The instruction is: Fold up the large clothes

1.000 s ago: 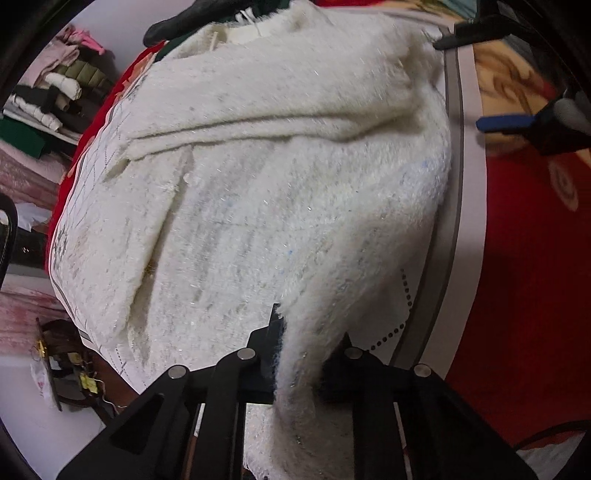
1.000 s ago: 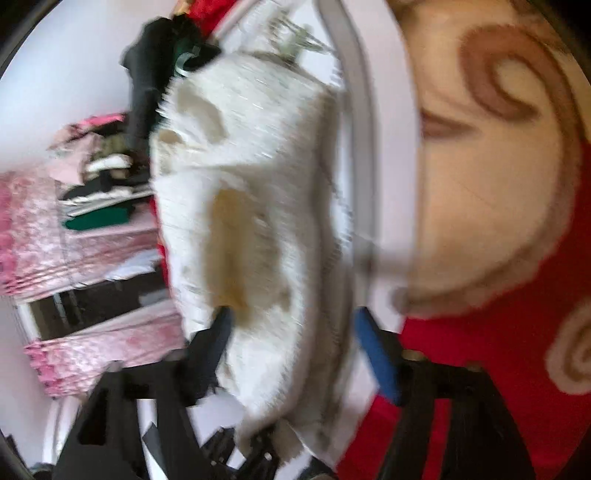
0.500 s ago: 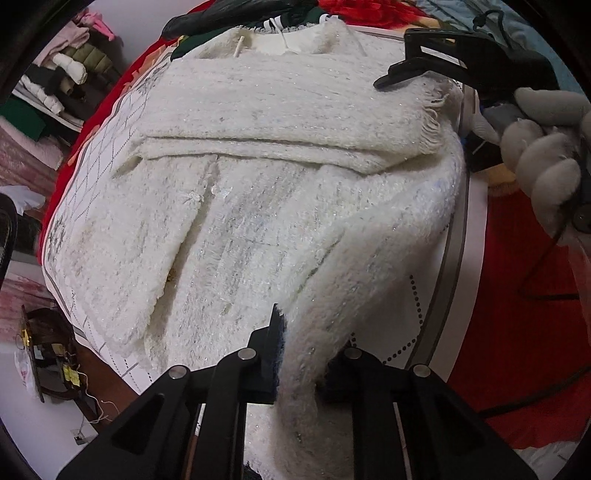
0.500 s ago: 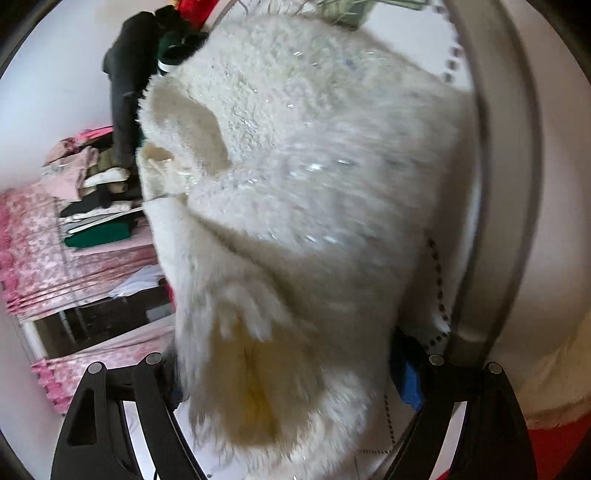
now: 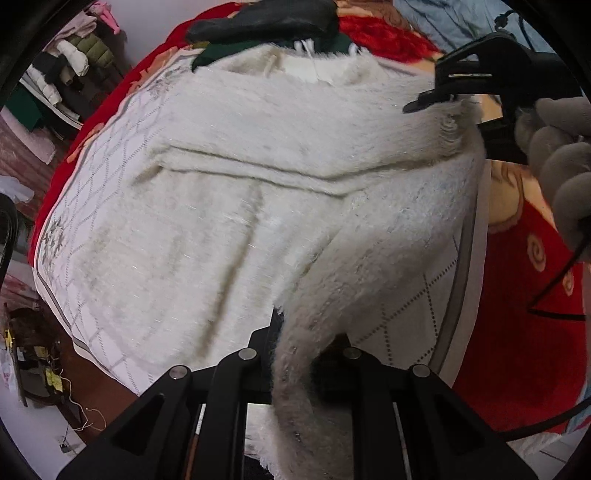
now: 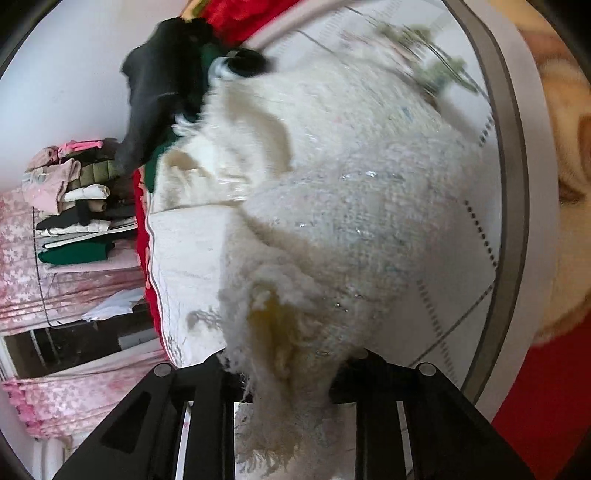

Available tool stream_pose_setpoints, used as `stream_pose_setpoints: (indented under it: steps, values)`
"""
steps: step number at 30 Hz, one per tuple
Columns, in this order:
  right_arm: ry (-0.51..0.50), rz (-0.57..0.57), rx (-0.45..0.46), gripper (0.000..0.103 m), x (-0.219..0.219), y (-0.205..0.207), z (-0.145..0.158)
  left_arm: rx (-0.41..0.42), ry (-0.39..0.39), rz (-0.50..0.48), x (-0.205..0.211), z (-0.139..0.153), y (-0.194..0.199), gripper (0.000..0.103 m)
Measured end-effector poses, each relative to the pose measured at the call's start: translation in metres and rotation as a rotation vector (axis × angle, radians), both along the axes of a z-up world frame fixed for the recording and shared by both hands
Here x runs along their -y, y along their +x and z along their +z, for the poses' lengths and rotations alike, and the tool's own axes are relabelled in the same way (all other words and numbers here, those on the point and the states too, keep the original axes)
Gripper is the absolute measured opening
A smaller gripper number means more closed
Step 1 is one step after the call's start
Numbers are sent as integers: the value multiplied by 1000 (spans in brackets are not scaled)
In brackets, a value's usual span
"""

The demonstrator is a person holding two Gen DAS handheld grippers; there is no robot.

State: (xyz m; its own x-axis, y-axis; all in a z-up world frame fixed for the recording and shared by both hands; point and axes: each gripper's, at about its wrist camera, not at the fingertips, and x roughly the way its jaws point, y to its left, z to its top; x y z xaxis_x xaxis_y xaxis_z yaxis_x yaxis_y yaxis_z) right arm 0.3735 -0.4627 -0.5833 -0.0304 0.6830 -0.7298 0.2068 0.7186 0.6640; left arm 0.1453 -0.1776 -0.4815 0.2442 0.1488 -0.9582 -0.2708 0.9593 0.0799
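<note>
A large fluffy white garment (image 5: 240,206) lies spread on a white patterned cloth (image 5: 406,325) over a red blanket. One sleeve is folded across its upper part. My left gripper (image 5: 299,354) is shut on the garment's near right edge and holds it lifted. My right gripper (image 6: 284,365) is shut on a bunched corner of the same garment (image 6: 332,206). The right gripper also shows in the left wrist view (image 5: 476,77) at the garment's far right corner, held by a gloved hand.
A red patterned blanket (image 5: 517,314) covers the surface to the right. Dark black and green clothes (image 5: 266,26) lie at the far end by the collar. Stacked folded clothes (image 6: 74,206) sit on a shelf at the left, above pink curtains.
My right gripper came in from the right, closed on the garment's far right corner and lifted it. My left gripper kept its hold on the near edge.
</note>
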Motion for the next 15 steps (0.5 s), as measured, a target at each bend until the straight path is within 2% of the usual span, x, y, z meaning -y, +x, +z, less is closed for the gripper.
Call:
stream_pose_setpoints:
  steps: [4,9,10,13,15]
  values:
    - [-49,26,37,24,-44,3,47,31,-39,31,-39,24,-2,11]
    - [-88,99,101,24,-131,18,95,67,-86,117,-107,42,-6,11]
    - [-92,111,106,24,-138,19,99,73,-91,140,-123,43,-6,11]
    - [-124,164,116,24,-204,29,107,68,-106,203,-171,35,-5,11]
    - [-163,210,117,24,-253,36,102,60,-124,244,-200,24,-3,14]
